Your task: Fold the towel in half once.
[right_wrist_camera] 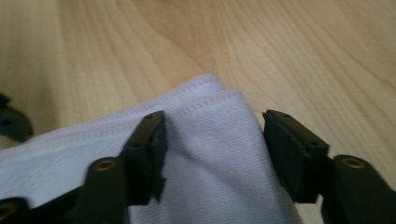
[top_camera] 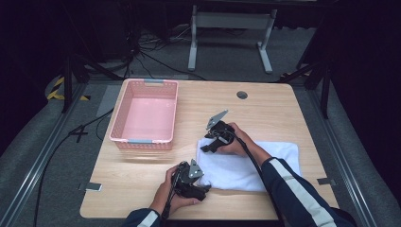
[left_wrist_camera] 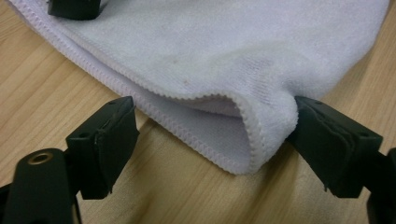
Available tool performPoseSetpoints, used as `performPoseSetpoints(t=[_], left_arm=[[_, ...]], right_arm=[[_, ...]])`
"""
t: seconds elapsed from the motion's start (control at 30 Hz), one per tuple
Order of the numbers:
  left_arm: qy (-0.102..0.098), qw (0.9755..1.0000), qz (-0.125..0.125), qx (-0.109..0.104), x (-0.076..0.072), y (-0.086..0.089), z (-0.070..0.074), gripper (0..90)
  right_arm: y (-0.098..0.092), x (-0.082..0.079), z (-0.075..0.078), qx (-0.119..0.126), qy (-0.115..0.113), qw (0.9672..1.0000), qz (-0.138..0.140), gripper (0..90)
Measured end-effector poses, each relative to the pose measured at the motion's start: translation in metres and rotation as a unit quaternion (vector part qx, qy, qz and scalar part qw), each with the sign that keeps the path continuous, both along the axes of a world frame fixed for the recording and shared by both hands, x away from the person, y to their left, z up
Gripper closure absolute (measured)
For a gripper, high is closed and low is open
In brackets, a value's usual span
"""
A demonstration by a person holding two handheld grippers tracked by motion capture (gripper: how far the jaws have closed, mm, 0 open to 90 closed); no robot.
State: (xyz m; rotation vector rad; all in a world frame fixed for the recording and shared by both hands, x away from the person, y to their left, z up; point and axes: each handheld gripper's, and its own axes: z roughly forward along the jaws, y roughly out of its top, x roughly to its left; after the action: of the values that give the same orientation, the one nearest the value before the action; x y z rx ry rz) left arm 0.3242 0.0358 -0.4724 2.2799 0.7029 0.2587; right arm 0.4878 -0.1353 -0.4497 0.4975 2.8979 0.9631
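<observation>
While both hands work at its left end, a folded white towel lies flat on the near right part of the wooden table, well apart from the pink basket that stands at the far left. Left gripper: positioned at the towel's near left corner, jaws spread wide. Seen in the left gripper view, the folded corner of the towel sits between the two pads; the right-hand pad just meets the cloth's rounded edge, while the left-hand pad stands clear of it over bare wood, so nothing is clamped. Right gripper: placed at the far left corner of the towel, held in the hand whose dark sleeve with a pale stripe crosses the cloth. Seen in the right gripper view, the stitched double-layered corner lies between the parted jaws, one pad over the fabric and the other just beside its edge; the cloth is not pinched. Beyond the table, a white metal stand rests on the grey floor.
</observation>
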Motion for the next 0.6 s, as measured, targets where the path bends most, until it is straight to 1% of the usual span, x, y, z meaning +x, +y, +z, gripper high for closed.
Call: performPoseSetpoints(t=[0.03, 0.07, 0.1, 0.13, 0.17, 0.2, 0.27, 0.3, 0.33, 0.37, 0.4, 0.5, 0.57, 0.6], left_arm=[[0.001, 1.0, -0.001, 0.002, 0.0, 0.0, 0.002, 29.3], [0.001, 1.0, -0.002, 0.001, 0.0, 0.0, 0.002, 37.2], [-0.001, 1.0, -0.005, 0.001, 0.001, 0.001, 0.003, 41.7], [-0.001, 1.0, -0.006, 0.001, 0.002, 0.002, 0.004, 51.8], [-0.002, 1.0, -0.004, 0.0, 0.003, 0.002, 0.004, 55.6], [0.002, 1.0, -0.004, 0.004, 0.003, 0.003, 0.006, 62.2], [-0.002, 1.0, -0.007, 0.006, 0.004, 0.004, 0.006, 71.9], [-0.008, 0.9999, -0.011, 0.009, 0.004, 0.004, 0.006, 74.6], [-0.008, 0.9999, -0.011, 0.009, 0.004, 0.004, 0.006, 77.6], [-0.008, 0.9999, -0.011, 0.01, 0.004, 0.005, 0.006, 77.6], [-0.01, 0.9998, -0.013, 0.011, 0.004, 0.005, 0.006, 80.2], [-0.013, 0.9996, -0.018, 0.017, 0.005, 0.006, 0.007, 81.4], [-0.007, 0.9996, -0.019, 0.019, 0.005, 0.01, 0.007, 81.9], [-0.009, 0.9994, -0.023, 0.026, 0.006, 0.013, 0.008, 82.0]], right_arm=[[-0.001, -0.001, 0.0, 0.003, 0.004, 1.0, 0.006, 52.0], [0.0, -0.001, 0.001, 0.004, 0.01, 0.9999, 0.01, 61.2], [0.0, -0.002, 0.001, 0.004, 0.013, 0.9998, 0.015, 64.7], [0.001, -0.004, 0.002, 0.001, 0.017, 0.9998, 0.015, 68.5], [0.002, -0.004, 0.002, -0.001, 0.015, 0.9997, 0.018, 70.4], [0.003, -0.006, 0.003, -0.006, 0.012, 0.9998, 0.015, 71.3], [0.005, -0.008, 0.004, -0.011, 0.005, 0.9998, 0.017, 73.1], [0.006, -0.008, 0.005, -0.015, 0.001, 0.9997, 0.019, 73.5], [0.006, -0.008, 0.005, -0.015, 0.001, 0.9997, 0.019, 73.5], [0.007, -0.009, 0.005, -0.017, -0.002, 0.9997, 0.019, 74.0], [0.009, -0.01, 0.006, -0.019, -0.008, 0.9996, 0.021, 74.9], [0.011, -0.011, 0.006, -0.018, -0.013, 0.9995, 0.022, 75.4], [0.013, -0.012, 0.007, -0.014, -0.02, 0.9995, 0.021, 76.0], [0.014, -0.012, 0.007, -0.011, -0.023, 0.9995, 0.02, 76.1]])
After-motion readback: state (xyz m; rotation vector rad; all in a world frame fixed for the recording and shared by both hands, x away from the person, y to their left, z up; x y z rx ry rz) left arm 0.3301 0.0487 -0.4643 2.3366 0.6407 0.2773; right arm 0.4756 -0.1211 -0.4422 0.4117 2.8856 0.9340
